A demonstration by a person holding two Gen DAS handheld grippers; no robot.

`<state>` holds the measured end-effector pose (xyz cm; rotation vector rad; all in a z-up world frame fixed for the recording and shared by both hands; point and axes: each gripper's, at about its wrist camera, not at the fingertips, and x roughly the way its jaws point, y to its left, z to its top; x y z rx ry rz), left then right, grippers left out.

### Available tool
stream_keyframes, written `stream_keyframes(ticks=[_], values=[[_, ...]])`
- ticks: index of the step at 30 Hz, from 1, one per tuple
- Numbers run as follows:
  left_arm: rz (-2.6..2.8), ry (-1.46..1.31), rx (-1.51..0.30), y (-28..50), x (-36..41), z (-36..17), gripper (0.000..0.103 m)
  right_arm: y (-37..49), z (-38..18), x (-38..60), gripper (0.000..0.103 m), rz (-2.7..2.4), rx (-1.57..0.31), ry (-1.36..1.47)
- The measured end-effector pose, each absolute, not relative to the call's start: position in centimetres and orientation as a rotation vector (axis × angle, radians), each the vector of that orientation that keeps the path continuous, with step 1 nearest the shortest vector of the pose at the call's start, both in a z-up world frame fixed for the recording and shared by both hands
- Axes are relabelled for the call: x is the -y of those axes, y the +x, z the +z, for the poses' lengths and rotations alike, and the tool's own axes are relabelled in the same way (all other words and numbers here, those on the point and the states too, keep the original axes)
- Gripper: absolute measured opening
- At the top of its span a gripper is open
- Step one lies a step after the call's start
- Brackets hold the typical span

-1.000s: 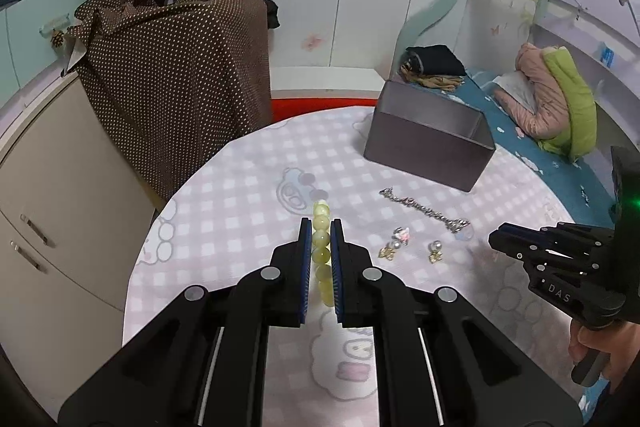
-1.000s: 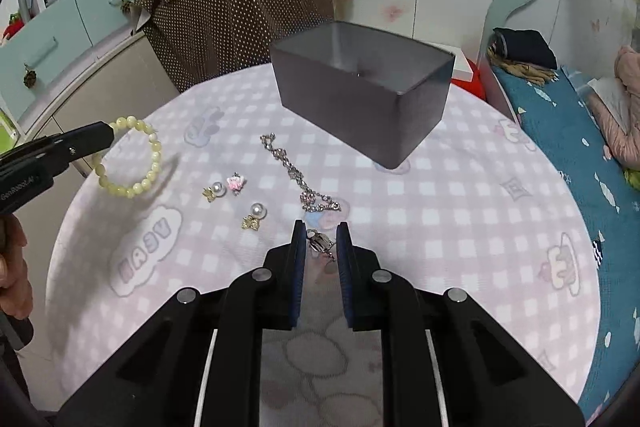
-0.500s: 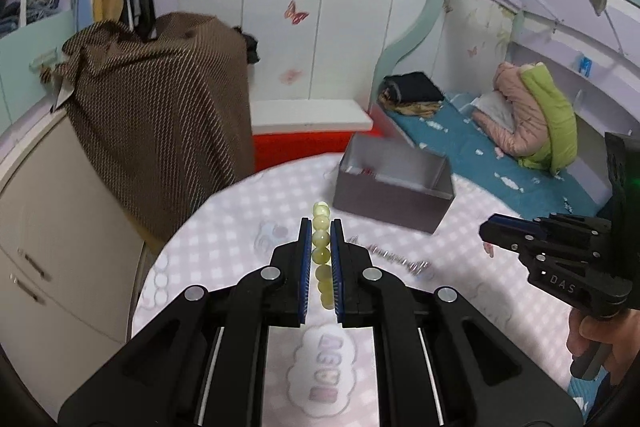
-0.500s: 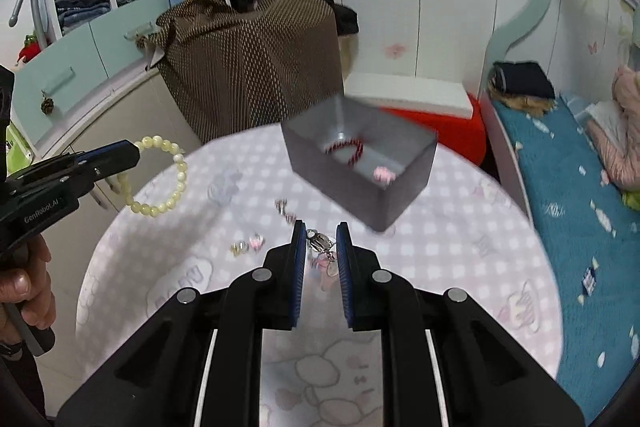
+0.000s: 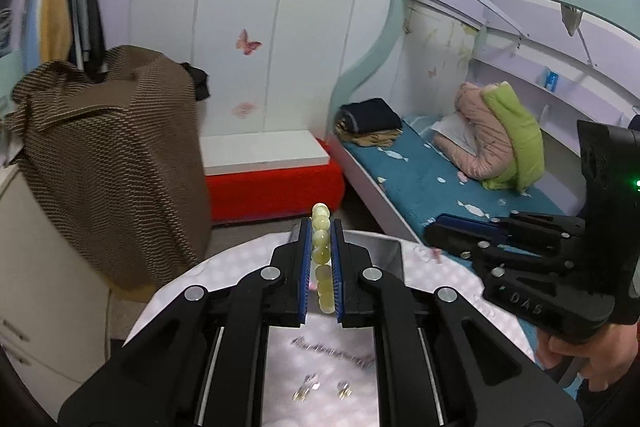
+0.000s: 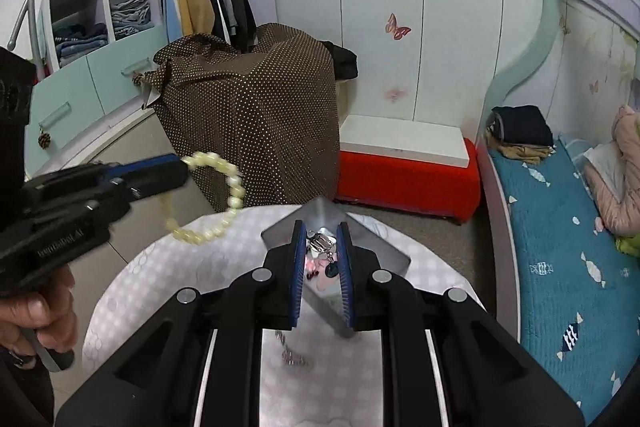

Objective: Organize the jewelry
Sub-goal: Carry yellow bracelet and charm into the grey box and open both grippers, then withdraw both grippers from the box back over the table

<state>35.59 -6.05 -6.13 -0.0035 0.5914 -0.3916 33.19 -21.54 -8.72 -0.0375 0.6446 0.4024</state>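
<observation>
Left gripper (image 5: pixel 321 259) clamped on a pale-green beaded bracelet (image 5: pixel 322 267); right gripper (image 6: pixel 322 259) clamped on a small silver charm (image 6: pixel 320 242). Neither yet lies in the grey rectangular box (image 6: pixel 384 247). A silver chain (image 5: pixel 334 351) and pearl earrings (image 5: pixel 322 389) remain on the table.

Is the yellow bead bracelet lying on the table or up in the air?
Up in the air. The left tool pinches the bracelet, which dangles above the table.

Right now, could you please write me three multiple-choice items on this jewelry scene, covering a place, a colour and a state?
1. Where is the bead bracelet?
A. in the grey box
B. in the left gripper
C. on the bed

2. What colour are its beads?
A. pale yellow-green
B. red
C. black

3. How is the right gripper?
A. wide open, empty
B. out of view
C. shut on a small metal clasp

Answers: 1 B, the left gripper pinches it in the air. 2 A, both views show it. 3 C, the clasp sits between the pads.
</observation>
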Motion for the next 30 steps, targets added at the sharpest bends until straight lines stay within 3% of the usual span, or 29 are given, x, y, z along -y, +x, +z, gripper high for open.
stream_keyframes(ticks=[25, 27, 28, 29, 30], values=[[-0.428, 0.015, -0.849, 45.5, 10.2, -12.3, 0.011, 39.7, -12.6, 22.7, 0.016, 0.365, -0.83, 0.083], [-0.424, 0.019, -0.854, 45.4, 10.0, -12.2, 0.035, 39.8, -12.8, 22.6, 0.016, 0.362, -0.84, 0.084], [-0.398, 0.022, -0.844, 45.2, 9.7, -12.1, 0.056, 40.0, -12.9, 22.7, 0.017, 0.355, -0.844, 0.087], [-0.381, 0.02, -0.831, 45.1, 9.3, -11.9, 0.069, 40.1, -12.9, 22.9, 0.019, 0.343, -0.845, 0.091], [-0.369, 0.008, -0.814, 44.9, 8.7, -11.6, 0.074, 40.3, -13.0, 23.0, 0.021, 0.341, -0.848, 0.098]])
